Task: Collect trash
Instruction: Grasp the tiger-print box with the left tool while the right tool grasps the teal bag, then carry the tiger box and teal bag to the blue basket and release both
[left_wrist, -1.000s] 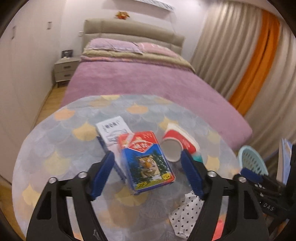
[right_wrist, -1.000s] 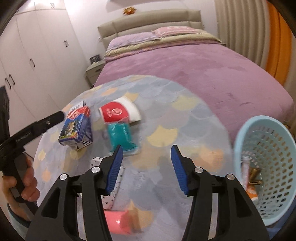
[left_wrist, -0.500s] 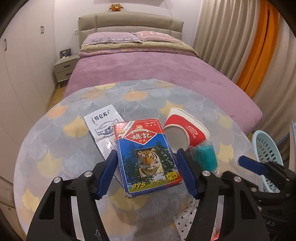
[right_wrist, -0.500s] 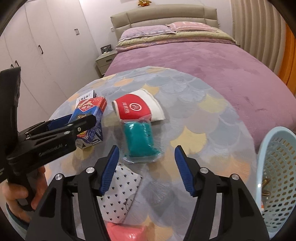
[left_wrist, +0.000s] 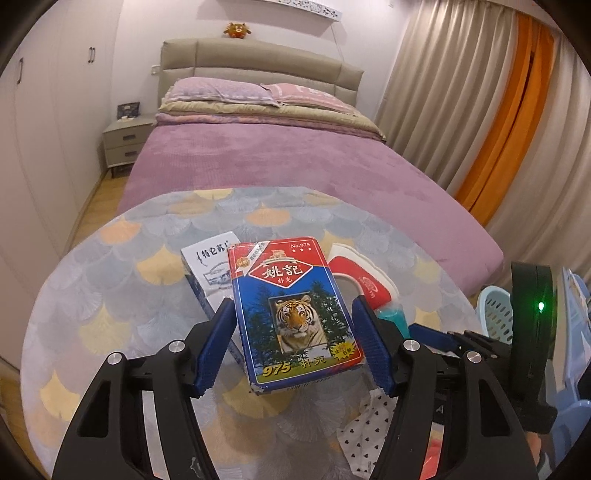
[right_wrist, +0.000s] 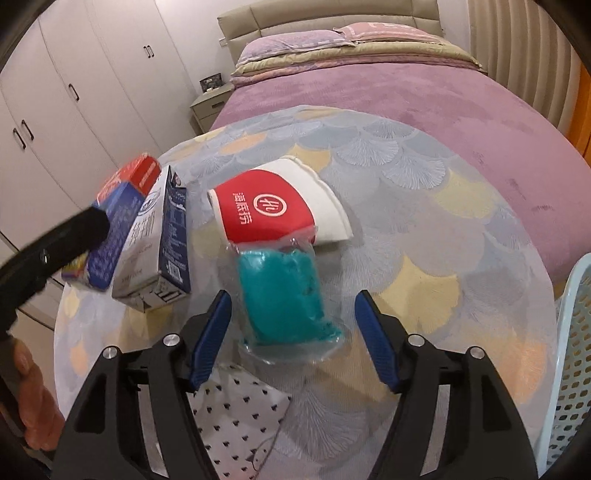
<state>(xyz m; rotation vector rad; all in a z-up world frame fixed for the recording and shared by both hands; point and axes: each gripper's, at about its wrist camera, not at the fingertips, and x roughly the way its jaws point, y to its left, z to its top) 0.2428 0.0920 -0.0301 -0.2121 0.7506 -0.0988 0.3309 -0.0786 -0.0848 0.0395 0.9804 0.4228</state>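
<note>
My left gripper (left_wrist: 293, 339) is shut on a blue and red playing-card box with a tiger picture (left_wrist: 293, 310), lifted above the round patterned table (left_wrist: 110, 295). The same box shows blurred at the left of the right wrist view (right_wrist: 110, 218). A white and blue milk carton (right_wrist: 159, 251) lies on the table below it. My right gripper (right_wrist: 291, 332) is open, its fingers either side of a clear bag of teal material (right_wrist: 286, 295). A flattened red and white paper cup (right_wrist: 280, 210) lies just beyond the bag.
A white paper with black dots (right_wrist: 236, 410) lies at the table's near edge. A pale blue perforated basket (right_wrist: 569, 354) stands right of the table. A purple bed (right_wrist: 406, 85) lies behind, white wardrobes (right_wrist: 74, 92) to the left.
My left gripper has closed on the tiger card box and raised it off the carton. My right gripper has moved forward until the teal bag sits between its open fingers.
</note>
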